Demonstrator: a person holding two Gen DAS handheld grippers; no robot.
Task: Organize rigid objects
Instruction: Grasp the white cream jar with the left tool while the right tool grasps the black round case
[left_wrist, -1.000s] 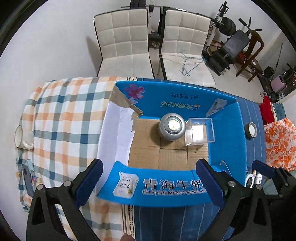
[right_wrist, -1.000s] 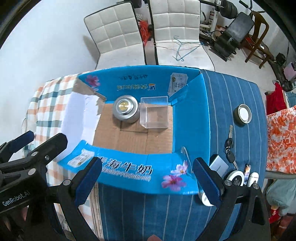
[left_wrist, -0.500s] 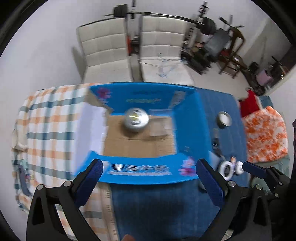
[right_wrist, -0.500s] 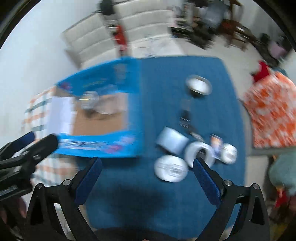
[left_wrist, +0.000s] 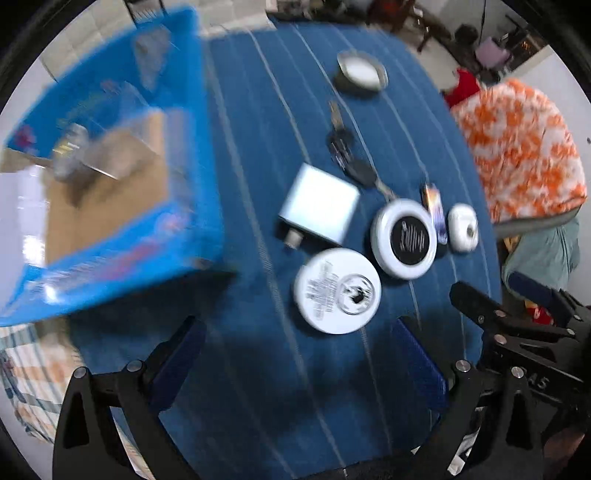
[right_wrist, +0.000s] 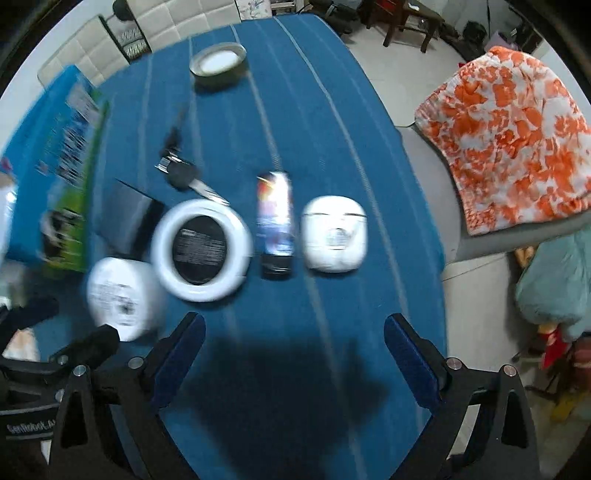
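Both grippers, left gripper (left_wrist: 299, 354) and right gripper (right_wrist: 295, 350), gape wide, empty, above blue tablecloth (right_wrist: 332, 332)

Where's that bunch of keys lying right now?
The black-headed bunch of keys lies on the blue striped tablecloth, between the roll of tape and the white ring-shaped disc with a black centre.

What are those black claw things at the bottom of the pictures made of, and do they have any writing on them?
Each is a black angular frame with silver bolts and two fingers faced with dark blue pads. The left gripper and right gripper look alike. White lettering marks the bodies, too blurred or partial to read fully. No cables or sleeves show.
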